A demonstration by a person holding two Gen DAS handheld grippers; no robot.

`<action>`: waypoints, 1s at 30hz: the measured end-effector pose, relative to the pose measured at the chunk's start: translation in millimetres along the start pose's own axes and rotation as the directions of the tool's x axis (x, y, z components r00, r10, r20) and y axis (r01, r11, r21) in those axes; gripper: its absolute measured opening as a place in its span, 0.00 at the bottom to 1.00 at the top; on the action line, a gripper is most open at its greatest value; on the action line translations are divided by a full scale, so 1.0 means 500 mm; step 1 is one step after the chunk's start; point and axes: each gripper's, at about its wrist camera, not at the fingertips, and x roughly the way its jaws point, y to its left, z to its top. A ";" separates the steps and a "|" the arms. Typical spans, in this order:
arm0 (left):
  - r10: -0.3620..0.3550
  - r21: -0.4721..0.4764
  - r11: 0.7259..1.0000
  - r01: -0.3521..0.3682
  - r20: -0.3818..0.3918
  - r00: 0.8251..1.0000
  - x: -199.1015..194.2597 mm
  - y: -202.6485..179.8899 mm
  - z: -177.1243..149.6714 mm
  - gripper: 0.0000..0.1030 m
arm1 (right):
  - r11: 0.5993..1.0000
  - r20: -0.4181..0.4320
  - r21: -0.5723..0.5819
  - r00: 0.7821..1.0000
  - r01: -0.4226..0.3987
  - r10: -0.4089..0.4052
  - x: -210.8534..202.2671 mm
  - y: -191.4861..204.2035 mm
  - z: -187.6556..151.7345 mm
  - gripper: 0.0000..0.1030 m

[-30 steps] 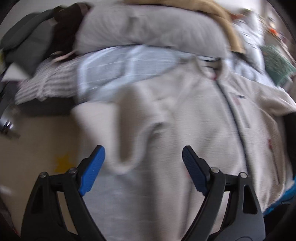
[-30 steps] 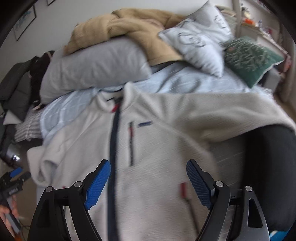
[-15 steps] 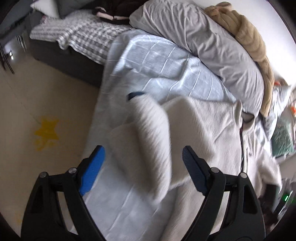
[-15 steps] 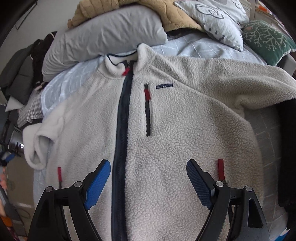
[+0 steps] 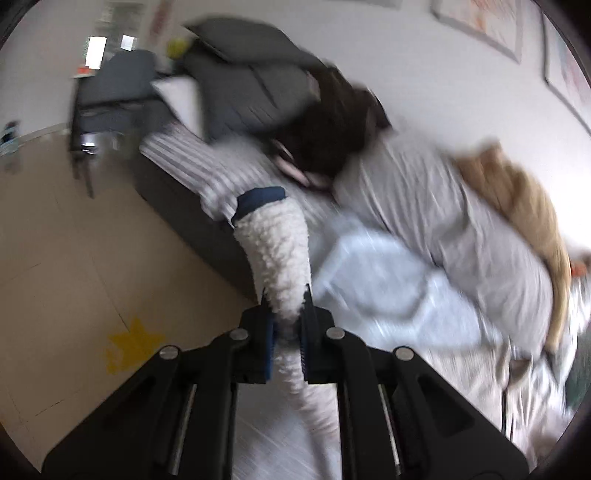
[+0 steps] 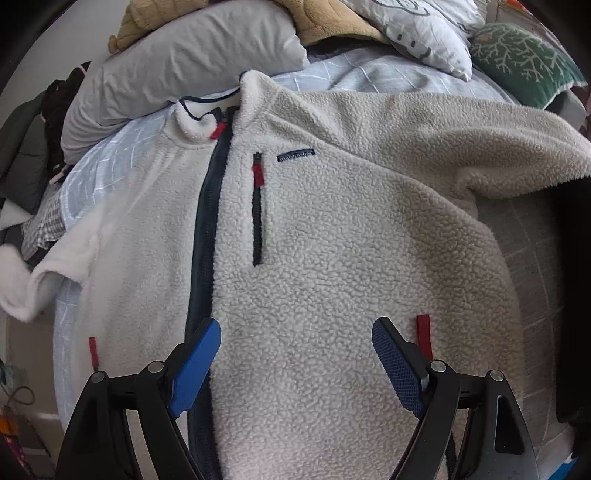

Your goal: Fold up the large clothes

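Note:
A cream fleece jacket (image 6: 332,229) with a navy zip and red pull tabs lies front-up across the bed. In the left wrist view my left gripper (image 5: 287,325) is shut on the jacket's sleeve (image 5: 275,243), whose navy cuff points away from me, lifted off the bed. Over the jacket's lower front, my right gripper (image 6: 295,354) stands open just right of the zip, with only fleece below its blue pads. At the far left of the right wrist view the same sleeve (image 6: 18,284) shows as a blurred white fold.
A pale blue checked duvet (image 6: 110,158) covers the bed, with a grey pillow (image 6: 177,62), a tan blanket (image 5: 524,199), a white patterned pillow (image 6: 424,26) and a green cushion (image 6: 524,59) at its head. Dark clothes (image 5: 258,92) pile at the left. Beige floor (image 5: 74,258) lies beside the bed.
My left gripper has closed on the sleeve and swung it up toward the bed's left side, rolling as it went. My right gripper has sunk closer to the jacket's front, still open.

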 end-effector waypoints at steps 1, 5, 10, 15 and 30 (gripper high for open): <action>0.014 -0.027 1.000 -0.013 0.035 0.999 0.000 0.032 0.007 0.12 | 1.000 -0.003 0.005 1.000 -0.005 0.005 0.001 -0.002 -0.001 0.83; 0.127 -0.075 0.990 -0.122 0.076 0.989 0.052 0.142 -0.002 0.12 | 0.999 -0.015 0.024 0.999 -0.031 0.032 0.001 -0.003 -0.009 0.83; 0.185 -0.091 0.979 -0.183 0.023 0.982 0.128 0.160 -0.024 0.25 | 0.999 -0.012 0.027 1.000 -0.028 0.028 -0.001 -0.006 -0.014 0.83; 0.284 -0.113 0.953 -0.282 -0.002 0.959 0.144 0.149 -0.023 0.79 | 1.000 -0.027 0.025 1.000 -0.013 0.014 0.000 -0.016 -0.018 0.83; 0.085 0.130 0.990 -0.046 -0.316 0.945 0.073 -0.110 -0.170 0.80 | 0.996 0.048 0.081 0.999 -0.022 0.018 -0.101 -0.094 0.007 0.83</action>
